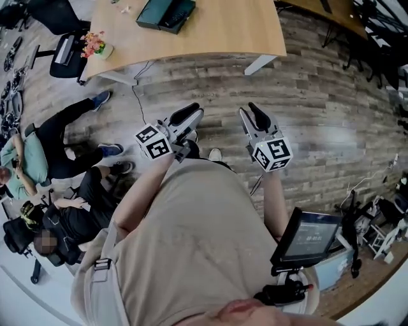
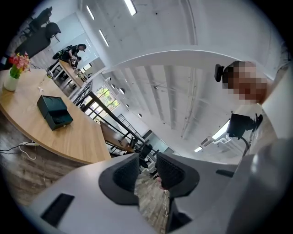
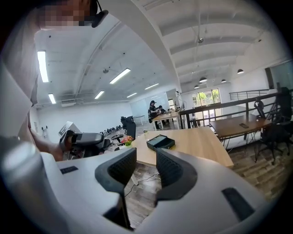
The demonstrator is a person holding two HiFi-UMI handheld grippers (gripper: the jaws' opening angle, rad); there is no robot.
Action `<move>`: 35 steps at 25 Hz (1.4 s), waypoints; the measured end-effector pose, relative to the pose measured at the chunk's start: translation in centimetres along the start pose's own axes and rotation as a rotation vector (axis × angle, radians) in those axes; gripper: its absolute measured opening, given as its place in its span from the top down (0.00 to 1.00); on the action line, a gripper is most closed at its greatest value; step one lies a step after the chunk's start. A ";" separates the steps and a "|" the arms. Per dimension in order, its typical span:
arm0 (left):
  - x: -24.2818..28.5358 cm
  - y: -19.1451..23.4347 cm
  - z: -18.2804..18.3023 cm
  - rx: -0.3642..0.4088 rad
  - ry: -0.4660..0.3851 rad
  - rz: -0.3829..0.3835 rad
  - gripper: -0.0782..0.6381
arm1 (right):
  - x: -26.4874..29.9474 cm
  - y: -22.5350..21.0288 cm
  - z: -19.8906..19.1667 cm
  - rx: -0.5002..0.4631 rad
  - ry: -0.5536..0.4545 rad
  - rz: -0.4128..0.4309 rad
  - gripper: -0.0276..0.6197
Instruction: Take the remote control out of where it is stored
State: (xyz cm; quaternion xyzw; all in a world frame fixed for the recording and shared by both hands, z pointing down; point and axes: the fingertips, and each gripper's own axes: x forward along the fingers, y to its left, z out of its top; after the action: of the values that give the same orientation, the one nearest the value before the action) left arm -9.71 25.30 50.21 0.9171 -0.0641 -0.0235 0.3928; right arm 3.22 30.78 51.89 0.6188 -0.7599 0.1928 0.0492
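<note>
A dark green open box [image 1: 166,14] lies on the far wooden table [image 1: 242,28]. It also shows as the box [image 2: 55,112] in the left gripper view and as the box [image 3: 160,142] in the right gripper view. I cannot make out a remote control in it from here. My left gripper [image 1: 186,118] and right gripper [image 1: 252,118] are held close to the person's chest, over the wooden floor and well short of the table. The left gripper [image 2: 147,170] stands open with nothing between its pads. The right gripper [image 3: 146,167] also shows a gap and holds nothing.
A small flower pot [image 1: 95,46] stands on the table's left corner, next to an office chair [image 1: 64,54]. Two people [image 1: 57,153] sit on the floor at the left. A cable [image 1: 137,95] trails below the table. A tablet on a stand [image 1: 309,235] is at the lower right.
</note>
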 end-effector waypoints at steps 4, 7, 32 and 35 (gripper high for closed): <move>-1.5 3.3 3.3 -0.004 -0.020 0.011 0.75 | 5.1 0.5 1.5 -0.019 0.018 0.015 0.75; -2.9 5.8 6.2 0.010 -0.042 0.028 0.75 | 8.9 1.4 2.8 -0.036 0.025 0.033 0.75; -4.5 21.3 21.0 0.035 -0.231 0.207 0.75 | 34.4 1.4 9.2 -0.250 0.160 0.304 0.75; -2.6 23.1 22.8 0.027 -0.254 0.253 0.75 | 37.7 -0.7 10.3 -0.321 0.180 0.346 0.75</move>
State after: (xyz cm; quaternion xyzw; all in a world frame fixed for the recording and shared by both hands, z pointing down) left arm -16.76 -6.54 51.17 0.8966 -0.2284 -0.0884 0.3690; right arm -3.05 -7.76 54.40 0.4441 -0.8680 0.1294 0.1805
